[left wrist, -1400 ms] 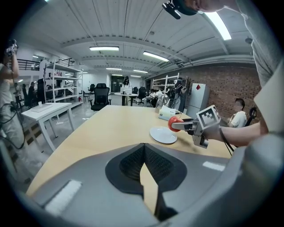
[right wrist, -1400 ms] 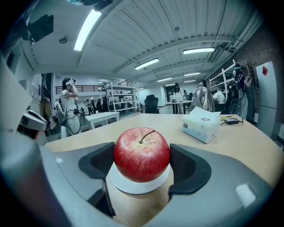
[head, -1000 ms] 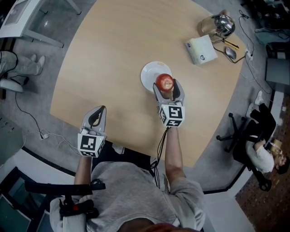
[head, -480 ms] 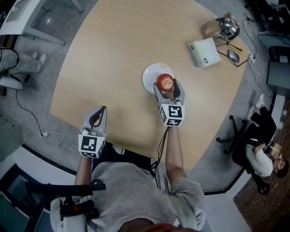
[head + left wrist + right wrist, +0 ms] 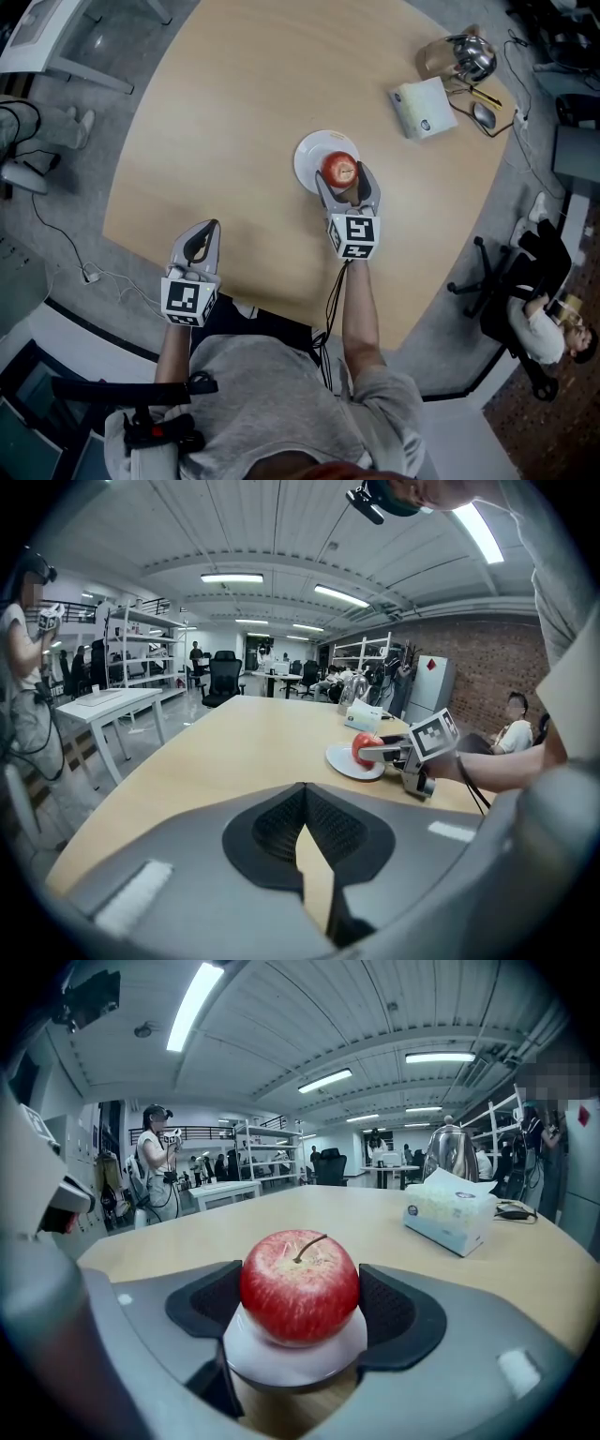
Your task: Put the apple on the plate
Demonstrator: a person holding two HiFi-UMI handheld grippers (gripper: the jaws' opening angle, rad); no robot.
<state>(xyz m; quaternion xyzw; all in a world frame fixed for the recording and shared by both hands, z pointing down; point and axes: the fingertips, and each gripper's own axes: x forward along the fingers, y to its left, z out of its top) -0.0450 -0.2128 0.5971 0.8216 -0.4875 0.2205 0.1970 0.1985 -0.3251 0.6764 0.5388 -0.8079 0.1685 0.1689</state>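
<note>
The round red apple (image 5: 300, 1286), glossy, with pale yellow flecks round its thin brown stem, stands upright with the stem up. It sits on the small round white plate (image 5: 307, 156), towards the plate's near edge. The right claw (image 5: 346, 181) has a dark pad pressed against each side of it. The plate lies flat near the middle of the pale wooden worktop (image 5: 234, 112).

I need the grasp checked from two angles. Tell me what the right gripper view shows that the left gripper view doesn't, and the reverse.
Only the right gripper view: the stem of the red apple, and both pads of the right hand-held gripper against its sides.
Only the left gripper view: the left hand-held gripper, jaws together with nothing between them, and the right one's marker cube seen from the side.
Both: the apple over the white plate, the tissue box, the wooden table.
</note>
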